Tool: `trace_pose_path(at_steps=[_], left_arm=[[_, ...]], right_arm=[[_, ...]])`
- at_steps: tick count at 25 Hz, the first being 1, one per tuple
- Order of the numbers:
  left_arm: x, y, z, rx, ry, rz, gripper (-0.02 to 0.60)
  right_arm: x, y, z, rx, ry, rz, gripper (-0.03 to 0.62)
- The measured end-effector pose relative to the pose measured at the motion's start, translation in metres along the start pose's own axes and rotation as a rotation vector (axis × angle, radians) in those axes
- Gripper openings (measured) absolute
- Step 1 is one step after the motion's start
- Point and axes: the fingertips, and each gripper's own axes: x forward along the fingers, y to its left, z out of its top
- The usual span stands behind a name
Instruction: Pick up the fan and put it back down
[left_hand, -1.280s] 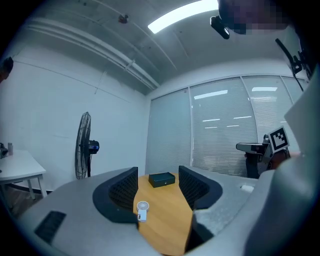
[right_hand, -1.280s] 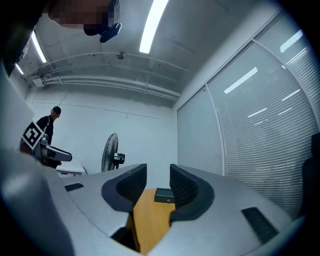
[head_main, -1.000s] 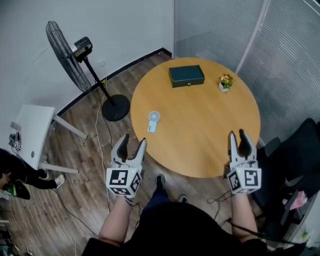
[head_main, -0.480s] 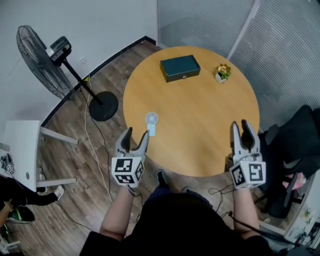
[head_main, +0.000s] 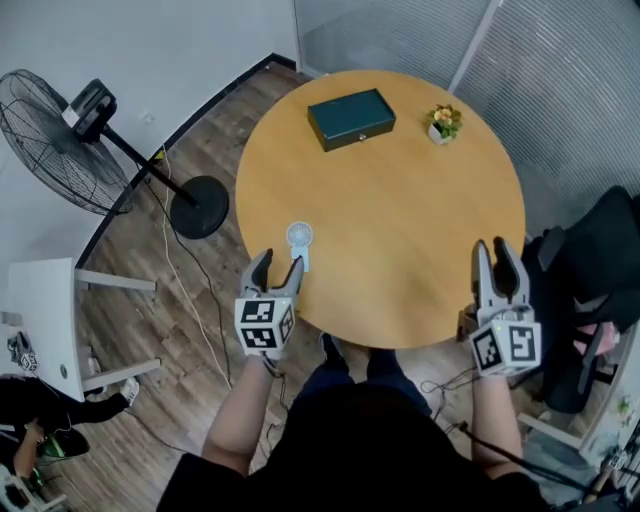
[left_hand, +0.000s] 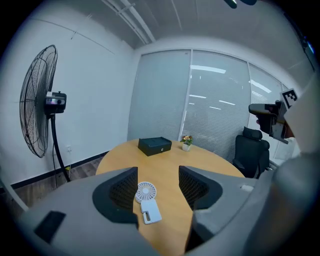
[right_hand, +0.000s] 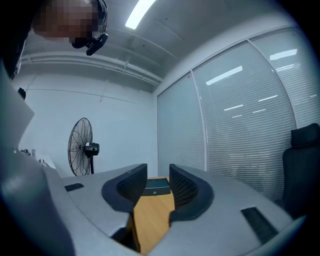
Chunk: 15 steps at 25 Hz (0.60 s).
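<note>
Well, small fan (head_main: 299, 243): lay flat on the worktop (head_main: 400, 200), close to its near-left edge.
Left gripper (head_main: 279, 265): jaws apart, empty, just short of the small fan, which lay lined up ahead between them.
Right gripper (head_main: 491, 250): jaws apart, empty, at the near-right edge.
Risk: closing on the round head could tip or skid the light fan off the edge.
</note>
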Motion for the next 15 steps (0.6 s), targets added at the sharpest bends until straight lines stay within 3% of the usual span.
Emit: trace_pose_path(at_steps=[5, 15], left_arm=[[0.035, 0.001, -0.030, -0.003, 0.103, 0.031, 0.250], [0.096, 0.015, -0.095, -0.103, 0.303, 0.160, 0.250]], right_arm=[[0.017, -0.019, -0.013, 0.039, 0.010, 0.030, 0.143], [0.048, -0.087, -0.011, 0.064, 0.010, 0.038, 0.138]])
